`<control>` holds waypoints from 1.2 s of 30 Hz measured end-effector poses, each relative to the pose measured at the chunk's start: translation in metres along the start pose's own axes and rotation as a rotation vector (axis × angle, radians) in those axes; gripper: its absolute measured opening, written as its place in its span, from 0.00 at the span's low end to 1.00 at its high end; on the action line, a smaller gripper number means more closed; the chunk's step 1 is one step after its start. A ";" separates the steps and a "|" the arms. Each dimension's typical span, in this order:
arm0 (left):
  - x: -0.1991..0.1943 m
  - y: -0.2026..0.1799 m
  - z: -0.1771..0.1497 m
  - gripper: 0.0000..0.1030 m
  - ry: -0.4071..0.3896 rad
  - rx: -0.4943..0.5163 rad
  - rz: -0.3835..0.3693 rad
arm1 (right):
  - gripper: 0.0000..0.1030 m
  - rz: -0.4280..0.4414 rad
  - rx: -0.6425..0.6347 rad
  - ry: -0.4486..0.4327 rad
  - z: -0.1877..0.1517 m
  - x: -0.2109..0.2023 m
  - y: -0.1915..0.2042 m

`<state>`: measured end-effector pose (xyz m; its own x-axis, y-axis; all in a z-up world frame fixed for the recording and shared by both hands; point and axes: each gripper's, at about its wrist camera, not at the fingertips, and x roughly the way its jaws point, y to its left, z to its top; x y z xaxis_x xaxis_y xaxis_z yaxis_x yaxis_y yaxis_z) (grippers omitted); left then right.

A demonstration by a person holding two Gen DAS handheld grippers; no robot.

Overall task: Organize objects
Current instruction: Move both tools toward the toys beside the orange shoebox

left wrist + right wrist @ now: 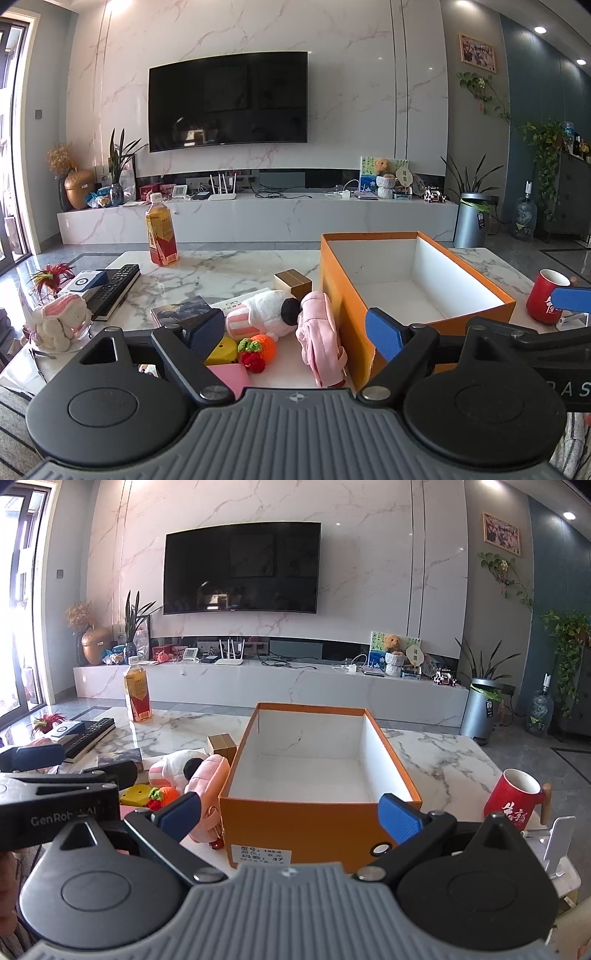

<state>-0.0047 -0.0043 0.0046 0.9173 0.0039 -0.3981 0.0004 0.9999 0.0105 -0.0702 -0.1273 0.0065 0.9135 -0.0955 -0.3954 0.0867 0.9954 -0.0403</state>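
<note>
An empty orange box [417, 280] with white inside stands on the marble table [207, 273]; it also shows in the right wrist view [314, 812]. Left of it lie a pink plush pouch [319, 332], a white and pink plush toy [262, 314], a knitted orange and red fruit [256, 350] and a yellow block [221, 350]. My left gripper [295, 330] is open, held low before these toys. My right gripper [291, 814] is open, in front of the box's near wall. Both are empty.
A tea bottle [160, 232] stands at the table's far left. A remote [114, 288], a gold box [293, 282], a book [184, 310] and a pink-white plush [61, 325] lie left. A red mug [515, 799] stands right of the box.
</note>
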 end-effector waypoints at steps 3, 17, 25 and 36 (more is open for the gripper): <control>0.001 0.000 -0.001 0.96 0.007 0.004 0.000 | 0.99 0.002 -0.012 -0.001 0.000 0.000 0.001; 0.003 0.001 -0.002 0.96 0.014 0.017 0.011 | 0.99 -0.021 -0.043 0.005 0.000 0.003 0.009; 0.005 0.003 -0.004 0.96 0.029 0.019 0.026 | 0.99 -0.016 -0.038 0.024 -0.001 0.006 0.010; 0.033 0.049 -0.005 0.97 0.130 -0.099 0.170 | 0.99 0.160 -0.138 0.039 -0.003 0.035 0.052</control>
<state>0.0233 0.0449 -0.0125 0.8420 0.1671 -0.5129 -0.1946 0.9809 0.0001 -0.0353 -0.0788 -0.0123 0.8951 0.0615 -0.4415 -0.1162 0.9884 -0.0978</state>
